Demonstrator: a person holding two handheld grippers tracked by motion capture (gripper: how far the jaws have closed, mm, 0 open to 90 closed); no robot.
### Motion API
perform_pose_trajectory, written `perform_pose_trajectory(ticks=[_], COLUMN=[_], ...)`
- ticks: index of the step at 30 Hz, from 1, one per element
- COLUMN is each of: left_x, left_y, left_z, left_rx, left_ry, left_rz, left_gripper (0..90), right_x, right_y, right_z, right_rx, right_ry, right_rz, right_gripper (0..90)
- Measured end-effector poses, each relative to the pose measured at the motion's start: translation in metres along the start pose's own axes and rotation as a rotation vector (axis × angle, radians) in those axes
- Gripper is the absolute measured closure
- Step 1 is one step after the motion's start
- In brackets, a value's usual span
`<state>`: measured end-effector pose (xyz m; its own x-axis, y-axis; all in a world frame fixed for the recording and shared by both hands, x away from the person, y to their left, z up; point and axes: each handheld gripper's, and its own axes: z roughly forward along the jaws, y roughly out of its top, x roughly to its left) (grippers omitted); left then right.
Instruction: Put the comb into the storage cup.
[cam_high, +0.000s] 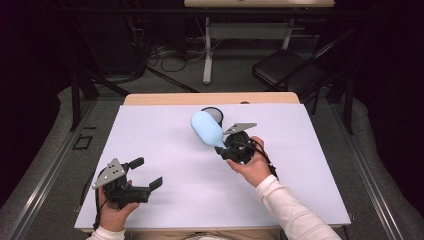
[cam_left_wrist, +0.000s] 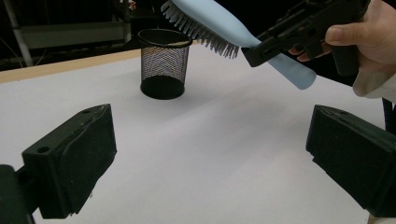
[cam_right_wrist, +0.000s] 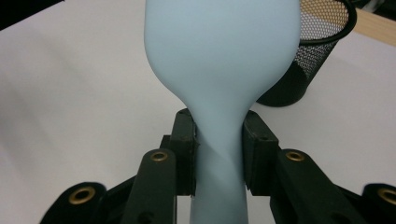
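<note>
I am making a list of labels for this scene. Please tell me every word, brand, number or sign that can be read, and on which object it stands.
There is no readable text in these pictures.
Light blue hairbrush: plain back and handle, no brand or print.
Black mesh cup: no label.
White table: no marking.
Right gripper and left gripper: no lettering on their black bodies or grey plates.

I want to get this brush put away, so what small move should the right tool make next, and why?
Probably carry the light blue hairbrush a little farther, over the black mesh cup. The right tool grips its handle, its head hangs just short of the open rim, and nothing blocks the way.
</note>
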<state>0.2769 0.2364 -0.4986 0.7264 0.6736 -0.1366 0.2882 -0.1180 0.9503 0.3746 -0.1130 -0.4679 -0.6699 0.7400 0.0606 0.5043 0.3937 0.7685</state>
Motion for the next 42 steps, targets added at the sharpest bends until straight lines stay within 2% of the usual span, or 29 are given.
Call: perform_pose_trajectory(ticks=[9, 17, 28, 35, 42], left_x=[0.001, 0.002, 0.002, 0.004, 0.009], left_y=[-0.001, -0.001, 0.002, 0.004, 0.011], left_z=[0.0, 0.0, 0.002, 0.004, 0.005], left_rx=[-0.003, -0.005, -0.017, -0.033, -0.042], left_ry=[-0.001, 0.005, 0.003, 0.012, 0.013], left_rz=[-0.008, -0.009, -0.023, -0.028, -0.065], left_gripper=[1.7, 1.8, 1.7, 1.7, 1.7], right_x=[-0.001, -0.002, -0.007, -0.01, -0.007], right_y=[0.009, 0.017, 0.023, 0.024, 0.023], right_z=[-0.003, -0.013, -0.019, -0.023, -0.023], right_rx=[-0.071, -0.145, -0.197, -0.251, -0.255], right_ry=[0.002, -0.025, -0.032, -0.044, -0.04], right_rz=[-0.006, -0.028, -0.031, -0.033, -0.043], right_gripper=[69.5, 69.5, 69.5, 69.5, 69.5])
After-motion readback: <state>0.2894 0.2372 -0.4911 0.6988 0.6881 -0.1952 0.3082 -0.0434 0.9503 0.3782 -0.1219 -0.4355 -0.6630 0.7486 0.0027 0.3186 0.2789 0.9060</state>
